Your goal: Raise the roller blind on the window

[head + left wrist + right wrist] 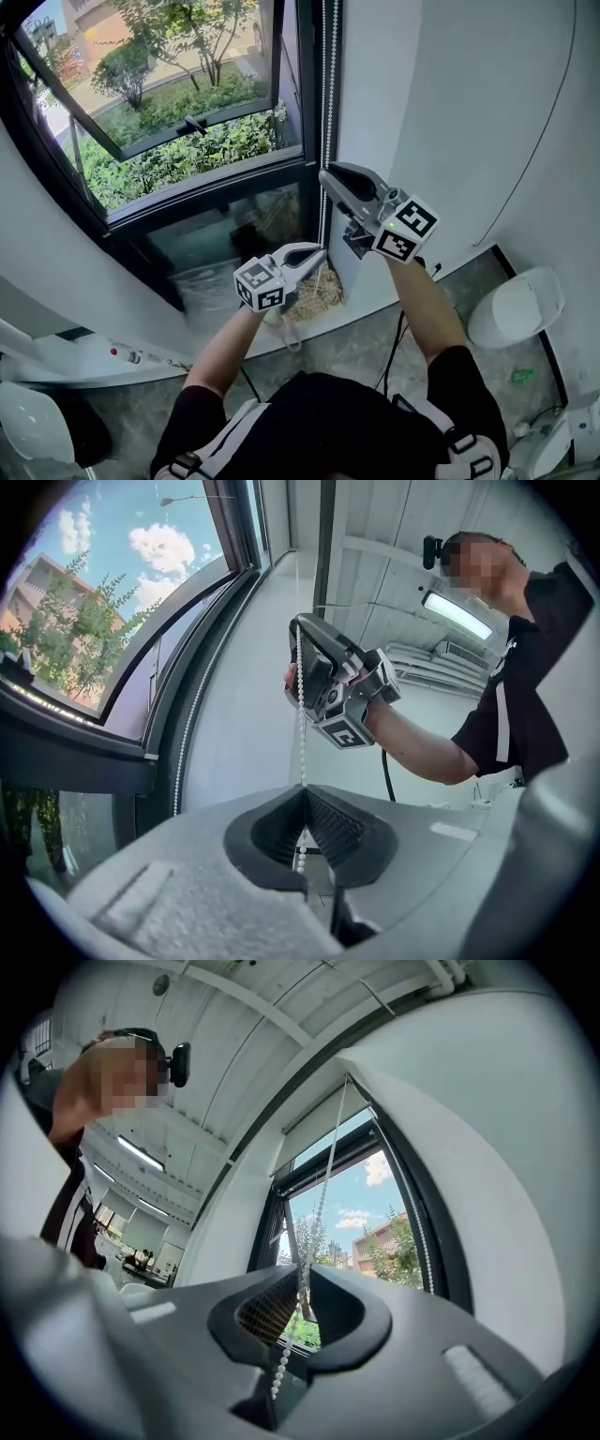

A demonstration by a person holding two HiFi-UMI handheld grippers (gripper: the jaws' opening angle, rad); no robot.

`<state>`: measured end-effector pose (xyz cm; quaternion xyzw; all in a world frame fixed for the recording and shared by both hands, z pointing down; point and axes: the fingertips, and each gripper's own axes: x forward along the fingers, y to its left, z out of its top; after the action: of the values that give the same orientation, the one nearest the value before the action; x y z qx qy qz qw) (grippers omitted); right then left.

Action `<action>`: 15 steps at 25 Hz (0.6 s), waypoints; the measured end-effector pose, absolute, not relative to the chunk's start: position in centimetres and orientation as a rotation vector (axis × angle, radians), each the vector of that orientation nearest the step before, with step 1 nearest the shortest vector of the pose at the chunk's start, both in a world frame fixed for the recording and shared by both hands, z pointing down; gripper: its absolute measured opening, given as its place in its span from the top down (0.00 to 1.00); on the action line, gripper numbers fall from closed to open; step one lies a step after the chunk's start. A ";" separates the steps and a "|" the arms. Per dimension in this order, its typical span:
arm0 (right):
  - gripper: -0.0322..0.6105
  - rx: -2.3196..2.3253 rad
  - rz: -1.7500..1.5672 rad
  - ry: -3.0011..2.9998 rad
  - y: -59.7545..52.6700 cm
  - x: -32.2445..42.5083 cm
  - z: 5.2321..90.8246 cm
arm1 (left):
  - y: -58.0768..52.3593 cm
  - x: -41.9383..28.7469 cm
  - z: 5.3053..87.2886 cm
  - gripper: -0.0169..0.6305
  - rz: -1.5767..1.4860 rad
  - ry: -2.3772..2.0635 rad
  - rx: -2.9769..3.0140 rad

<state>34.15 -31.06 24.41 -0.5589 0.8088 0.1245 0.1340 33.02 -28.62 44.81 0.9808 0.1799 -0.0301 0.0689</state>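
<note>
**Both claws clamped on one bead chain**

- Left claw [317, 251]: closed tight on the bead chain [327, 94], pointing level; the lower of the two.
- Right claw [326, 174]: just above the left claw, tilted upward, jaws pinched on the same chain.
- Roller blind [317, 1117]: high above the right claw, covering only the top of the window [187, 141].

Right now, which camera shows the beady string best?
The left gripper view: the bead chain runs from the right gripper down into the shut left gripper. The right gripper view shows it climbing upward; the head view, thin beside the window.
</note>
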 end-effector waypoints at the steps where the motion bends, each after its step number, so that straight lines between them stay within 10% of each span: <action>1: 0.92 -1.638 0.362 2.341 -31.2 34.2 24.5 | -28.7 33.0 44.8 0.97 -0.089 0.542 2.955; 15: 0.94 -1.811 0.270 2.360 -29.6 35.9 36.2 | -26.1 33.7 55.8 0.96 0.303 0.562 2.877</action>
<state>35.87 -29.62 36.18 -0.6045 0.7877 0.0901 0.0774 33.75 -26.14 55.76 0.9716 0.1897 0.1024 0.0971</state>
